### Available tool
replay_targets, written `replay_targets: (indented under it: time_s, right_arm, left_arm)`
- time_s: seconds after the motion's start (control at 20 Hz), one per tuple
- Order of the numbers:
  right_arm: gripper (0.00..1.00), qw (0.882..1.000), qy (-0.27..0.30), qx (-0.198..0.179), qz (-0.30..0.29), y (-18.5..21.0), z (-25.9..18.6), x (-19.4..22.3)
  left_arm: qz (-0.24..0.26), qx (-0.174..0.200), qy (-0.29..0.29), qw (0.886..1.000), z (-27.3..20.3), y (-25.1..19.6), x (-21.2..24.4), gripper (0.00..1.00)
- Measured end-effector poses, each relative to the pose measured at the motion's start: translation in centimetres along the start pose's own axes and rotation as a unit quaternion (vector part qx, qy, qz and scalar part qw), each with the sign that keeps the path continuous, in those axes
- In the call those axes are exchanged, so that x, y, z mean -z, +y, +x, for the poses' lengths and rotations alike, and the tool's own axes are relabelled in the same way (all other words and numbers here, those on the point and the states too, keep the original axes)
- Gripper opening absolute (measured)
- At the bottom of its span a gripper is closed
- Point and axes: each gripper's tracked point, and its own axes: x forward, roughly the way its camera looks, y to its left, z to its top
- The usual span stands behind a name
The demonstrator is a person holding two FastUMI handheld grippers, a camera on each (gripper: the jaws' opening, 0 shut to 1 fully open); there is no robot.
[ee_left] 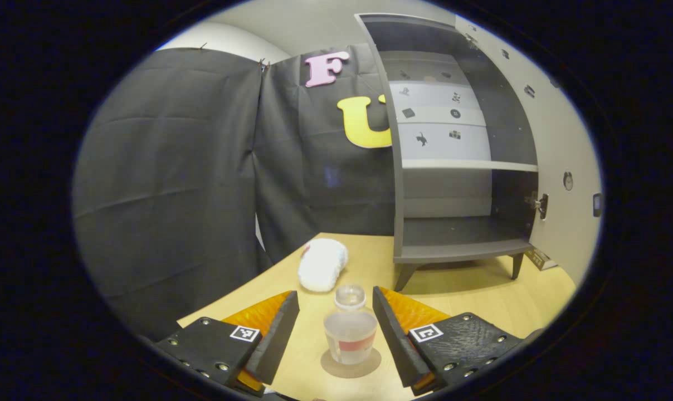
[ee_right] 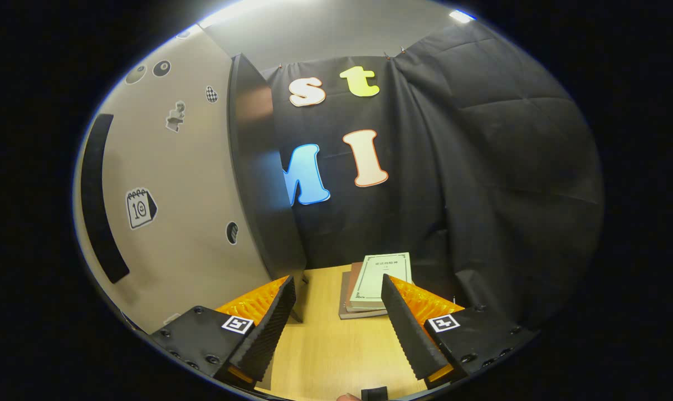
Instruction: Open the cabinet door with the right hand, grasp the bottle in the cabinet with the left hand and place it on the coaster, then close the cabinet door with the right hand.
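In the left gripper view, the left gripper point(ee_left: 335, 326) is released, jaws spread clear of the bottle point(ee_left: 350, 328), which stands upright between them on the coaster point(ee_left: 351, 365). A white cloth point(ee_left: 322, 264) lies at 11 o'clock from the bottle; the cabinet point(ee_left: 459, 167) stands open at 1 o'clock. In the right gripper view, the right gripper point(ee_right: 336, 320) is released, grasping nothing, cabinet door point(ee_right: 169, 184) at 10 o'clock, stacked books point(ee_right: 376, 284) at 12 o'clock.

The left hand-held gripper point(ee_left: 335, 328) was held level just above the tabletop point(ee_left: 470, 289) with its fingers spread wide apart, and the right hand-held gripper point(ee_right: 336, 328) likewise had its fingers parted, gripping nothing.
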Motion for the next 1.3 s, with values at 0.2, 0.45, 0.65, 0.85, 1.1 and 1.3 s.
replay_targets:
  time_s: [0.2,0.45,0.65,0.85,1.1,1.3]
  right_arm:
    - [0.98,0.999,-0.015,-0.045,0.016,2.0,-0.4,-2.1]
    - [0.98,0.995,-0.03,-0.085,-0.037,5.6,-1.2,-4.1]
    - [0.98,0.992,-0.042,-0.096,-0.067,8.7,-1.8,-3.8]
    - [0.89,0.995,-0.043,-0.051,-0.07,8.3,-2.7,-3.7]
    - [0.96,0.995,-0.041,-0.047,-0.082,11.7,-2.9,-3.2]
    - [0.96,0.992,-0.034,-0.085,-0.09,16.2,-2.4,-2.4]
  left_arm:
    - [-0.01,0.0,-0.03,1.0,-2.0,0.5,-5.3,0.82]
    - [-0.022,0.016,-0.05,0.998,-2.3,1.1,-9.8,0.8]
    - [-0.026,0.048,-0.076,0.996,-1.5,1.0,-12.2,0.8]
    - [-0.021,0.076,-0.084,0.993,-0.3,2.0,-12.8,0.8]
    - [-0.035,0.101,-0.079,0.991,1.7,3.5,-12.3,0.8]
    - [-0.042,0.108,-0.077,0.99,2.5,4.8,-12.2,0.8]
